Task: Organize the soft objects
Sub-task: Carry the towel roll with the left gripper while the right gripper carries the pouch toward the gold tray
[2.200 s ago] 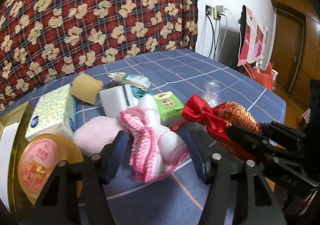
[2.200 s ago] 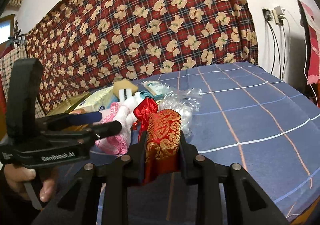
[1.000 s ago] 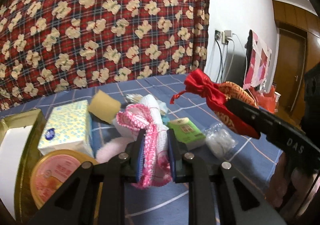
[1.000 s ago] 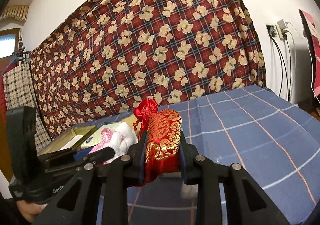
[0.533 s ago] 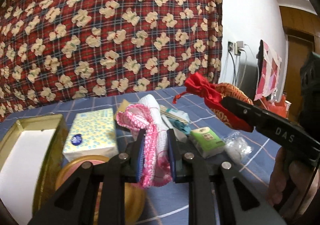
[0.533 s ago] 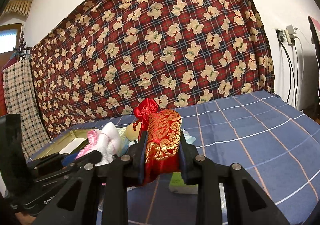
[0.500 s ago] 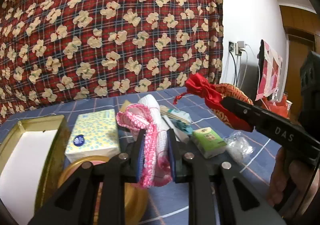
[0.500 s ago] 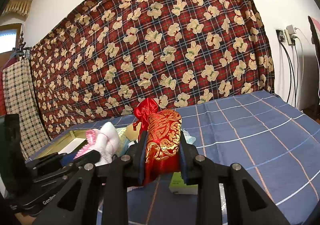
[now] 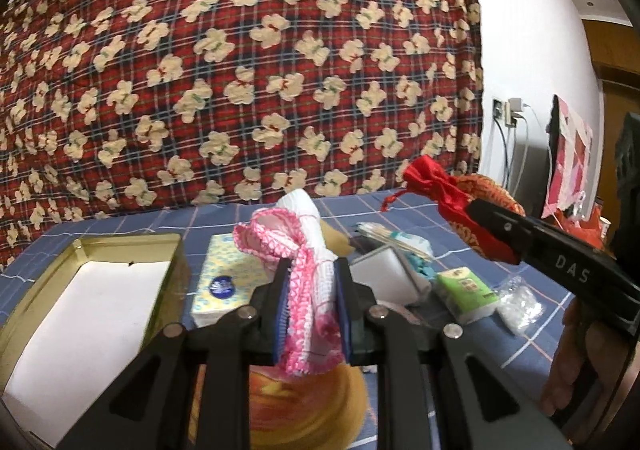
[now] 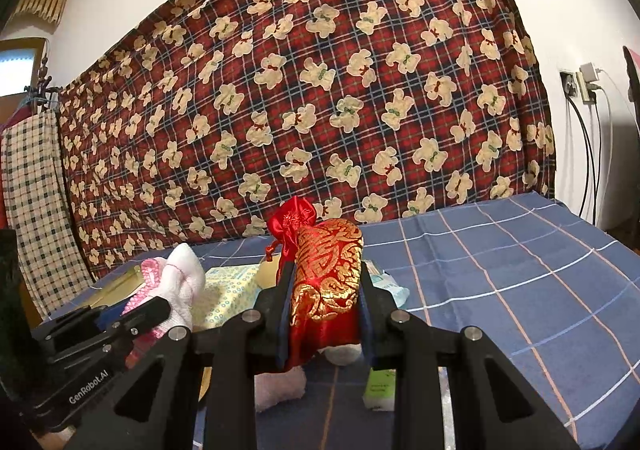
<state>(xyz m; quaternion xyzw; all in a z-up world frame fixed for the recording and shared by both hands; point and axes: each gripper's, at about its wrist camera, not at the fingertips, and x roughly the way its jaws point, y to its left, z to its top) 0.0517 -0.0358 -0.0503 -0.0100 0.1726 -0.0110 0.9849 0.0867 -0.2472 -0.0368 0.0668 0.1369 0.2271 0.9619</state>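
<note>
Our left gripper (image 9: 312, 306) has its fingers clamped on the pink-and-white knitted sock (image 9: 308, 274); our right gripper (image 10: 325, 306) fingers pinch the red brocade pouch (image 10: 326, 282), both above the tabletop (image 10: 520, 274).

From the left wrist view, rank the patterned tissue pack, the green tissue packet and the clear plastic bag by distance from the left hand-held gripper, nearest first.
1. Patterned tissue pack: just left of the left hand-held gripper, which is shut on the pink-and-white knitted item.
2. Green tissue packet: out to the right.
3. Clear plastic bag: farther right, beside the green packet.
</note>
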